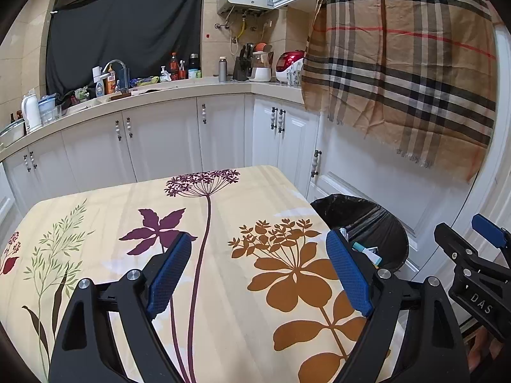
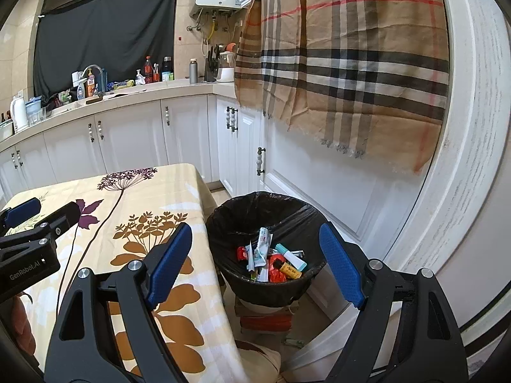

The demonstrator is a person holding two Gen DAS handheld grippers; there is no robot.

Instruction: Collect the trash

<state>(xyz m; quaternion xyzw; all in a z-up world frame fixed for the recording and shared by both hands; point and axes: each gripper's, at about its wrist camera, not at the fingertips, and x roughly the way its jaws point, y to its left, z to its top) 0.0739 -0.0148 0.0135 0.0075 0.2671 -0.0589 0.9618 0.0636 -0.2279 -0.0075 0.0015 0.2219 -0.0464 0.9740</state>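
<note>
Both tools are held spread wide with nothing between their pads. The left tool (image 1: 258, 274) hovers over the flowered table (image 1: 223, 198) in the lower half of its frame; the right tool (image 2: 255, 265) is poised above the bin (image 2: 242, 290), lower centre of its frame, beside the table's right edge.

The trash (image 2: 274, 258) — crumpled wrappers, a white-and-teal tube, a red scrap, a small yellow piece with dark print — already lies in the bin, which is lined with a black bag (image 2: 281, 210). No loose trash can be seen on the visible part of the table. The task is therefore judged to be at or near its end, at the stage just after a drop into the bin.

If anything is left, a look over the parts of the table and floor hidden behind the tools would be called for; some debris beneath the bin, at lower centre of the right view, may count — it is too unclear to name.

Readable writing: "DAS" is stamped on the right tool's body as seen at the right edge of the left view, and "GenRobot.AI" on the left tool's body at the left edge of the right view. Print on the trash cannot be read.
</note>
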